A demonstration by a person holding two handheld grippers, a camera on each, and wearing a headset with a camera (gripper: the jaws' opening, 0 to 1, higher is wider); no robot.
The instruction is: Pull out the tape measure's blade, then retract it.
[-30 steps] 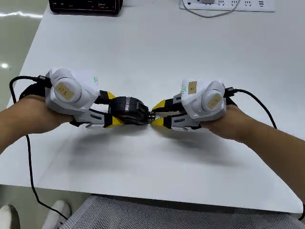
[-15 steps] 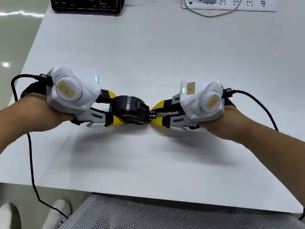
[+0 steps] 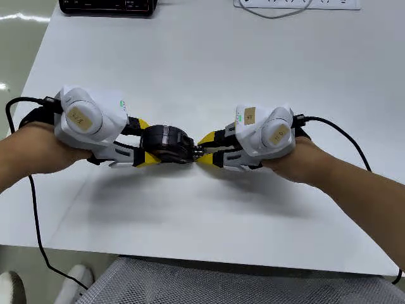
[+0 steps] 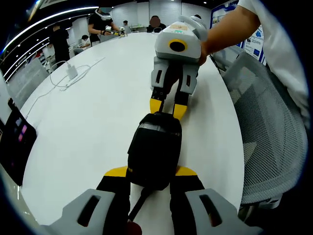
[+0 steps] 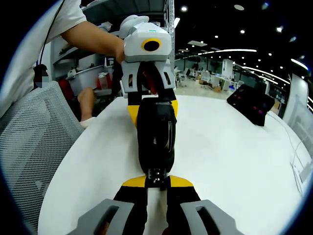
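The left hand-held gripper (image 3: 144, 147) is clamped on the black tape measure (image 3: 167, 144), its yellow-tipped jaws pressed against the two sides of the case; in the left gripper view the same hand-held gripper (image 4: 151, 172) holds the rear of the tape measure (image 4: 154, 147), with the case pointing away along the jaws. The right hand-held gripper (image 3: 204, 150) faces it nose to nose, jaws nearly together and pinching the small metal end hook (image 3: 198, 151) of the blade; in the right gripper view that hand-held gripper (image 5: 157, 182) nips the end hook (image 5: 156, 175) right at the mouth of the tape measure (image 5: 155, 129), with almost no blade drawn out. A left hand (image 3: 38, 149) and a right hand (image 3: 302, 162) grasp the white gripper bodies, a black cable trailing from each. The tape measure sits low over the white worktop (image 3: 209, 69), nearer its near edge than its far edge; whether it touches the surface I cannot tell. A white power strip (image 3: 297, 3) lies along the far edge; a dark device (image 3: 104, 6) is at the far left corner; a mesh chair (image 3: 190, 285) stands below the near edge.
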